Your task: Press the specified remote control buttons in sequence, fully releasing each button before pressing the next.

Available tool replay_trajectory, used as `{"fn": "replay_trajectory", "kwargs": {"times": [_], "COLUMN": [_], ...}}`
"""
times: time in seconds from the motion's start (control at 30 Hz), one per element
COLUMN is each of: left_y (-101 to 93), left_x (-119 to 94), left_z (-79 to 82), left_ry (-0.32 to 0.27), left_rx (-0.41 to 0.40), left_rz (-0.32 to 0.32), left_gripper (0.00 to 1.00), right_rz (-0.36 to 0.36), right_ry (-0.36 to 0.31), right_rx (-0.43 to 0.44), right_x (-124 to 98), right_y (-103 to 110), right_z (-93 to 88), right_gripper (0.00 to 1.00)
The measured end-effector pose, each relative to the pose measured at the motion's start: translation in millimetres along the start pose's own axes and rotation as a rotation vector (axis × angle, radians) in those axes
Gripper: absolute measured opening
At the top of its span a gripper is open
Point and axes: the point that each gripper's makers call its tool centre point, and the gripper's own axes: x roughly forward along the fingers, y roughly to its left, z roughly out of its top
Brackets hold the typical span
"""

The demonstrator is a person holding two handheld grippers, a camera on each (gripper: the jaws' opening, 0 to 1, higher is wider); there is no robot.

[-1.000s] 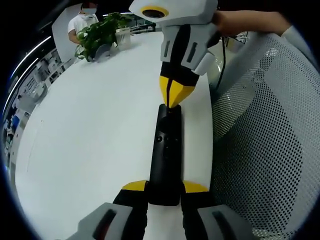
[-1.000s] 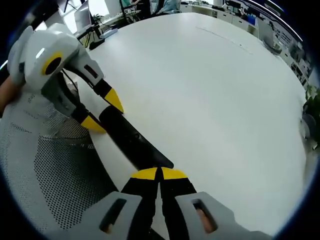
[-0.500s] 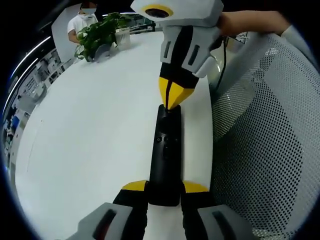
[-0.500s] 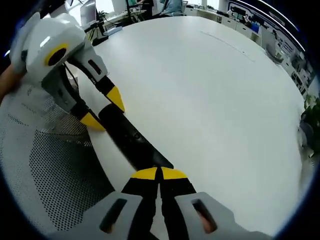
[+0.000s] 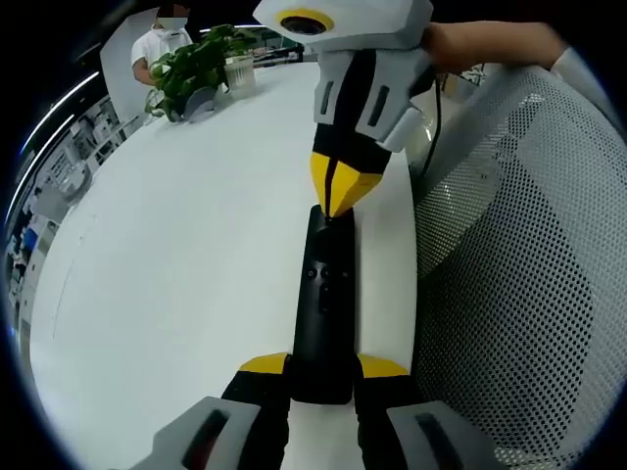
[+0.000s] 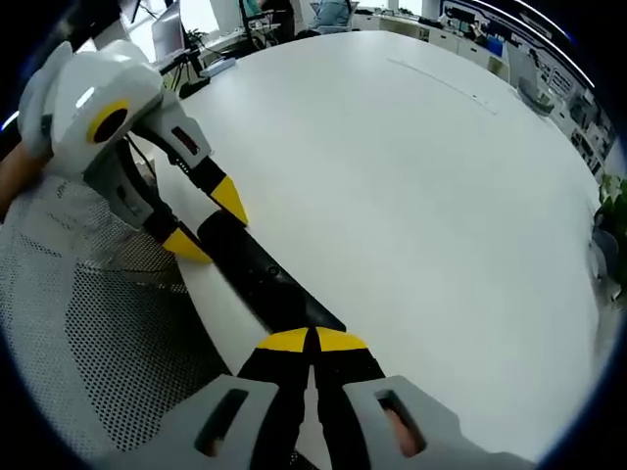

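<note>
Nearest me in the left gripper view, my left tool [image 5: 323,370] has its two yellow-tipped jaws on either side of the near end of the black remote control [image 5: 324,304], clamped on its flanks. I judge that grip is there to pin the remote so it cannot slide or tip when a button is pushed from above. The remote lies flat along the edge of the white worktop [image 5: 176,255], its long axis running away from this tool, button face up and in plain sight.

At the far end of the remote, my right tool [image 5: 336,201] comes down with its jaws drawn together into a single yellow point, holding nothing. That narrow tip suits the job: a closed pair makes one small contact, so only one button is struck. The tip sits at or just above the remote's far end; I cannot tell whether it is actually pressing. A hand [image 5: 470,41] holds that tool from behind.

In the right gripper view the same layout reads in reverse: the closed right tool [image 6: 312,341] over the remote [image 6: 257,279], the left tool [image 6: 211,223] gripping beyond.

Beside the worktop stands a mesh chair [image 5: 519,274], and far off a potted plant [image 5: 201,67].
</note>
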Motion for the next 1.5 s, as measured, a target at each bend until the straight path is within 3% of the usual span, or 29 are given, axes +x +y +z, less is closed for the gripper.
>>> {"fn": "replay_trajectory", "kwargs": {"times": [0.6,1.33,1.5], "left_y": [0.5,0.5,0.5], "left_x": [0.6,0.6,1.0], "left_z": [0.2,0.9,1.0], "left_ry": [0.005,-0.001,-0.005], "left_rx": [0.011,0.007,0.010], "left_rz": [-0.003,-0.003,-0.003], "left_gripper": [0.25,0.25,0.25], "right_rz": [-0.020,-0.017,-0.011], "right_ry": [0.012,0.020,-0.015], "right_rx": [-0.077,-0.045,-0.038], "right_x": [3.9,2.9,-0.2], "right_y": [5.6,5.0,5.5], "right_z": [3.2,3.8,11.5], "right_gripper": [0.00,0.00,0.00]}}
